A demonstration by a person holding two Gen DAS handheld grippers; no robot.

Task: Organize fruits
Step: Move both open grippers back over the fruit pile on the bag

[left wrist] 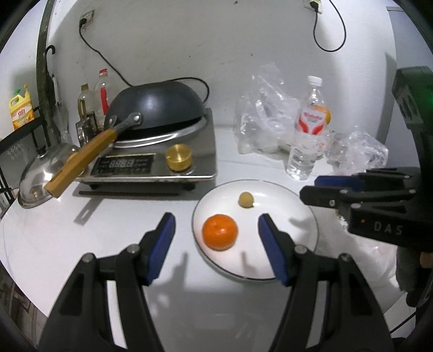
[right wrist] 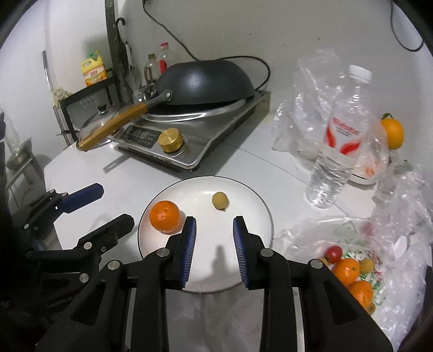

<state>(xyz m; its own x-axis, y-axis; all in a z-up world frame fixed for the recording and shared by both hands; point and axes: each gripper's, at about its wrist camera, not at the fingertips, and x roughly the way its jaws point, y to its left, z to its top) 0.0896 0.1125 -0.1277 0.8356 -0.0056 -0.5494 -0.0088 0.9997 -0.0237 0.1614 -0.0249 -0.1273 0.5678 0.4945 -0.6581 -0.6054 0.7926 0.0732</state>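
White counter, white plate [right wrist: 259,205], glossy orange mandarin [right wrist: 164,216], small tan fruit [right wrist: 220,200]

I'm working in a home kitchen: a wok [left wrist: 157,105] sits on an induction cooker [left wrist: 151,162] on a white counter [left wrist: 54,230], with oil bottles [left wrist: 86,100], a detergent jug [left wrist: 20,109] on a rack [right wrist: 89,97], a pot lid [left wrist: 40,173] and wall sockets [left wrist: 86,19].
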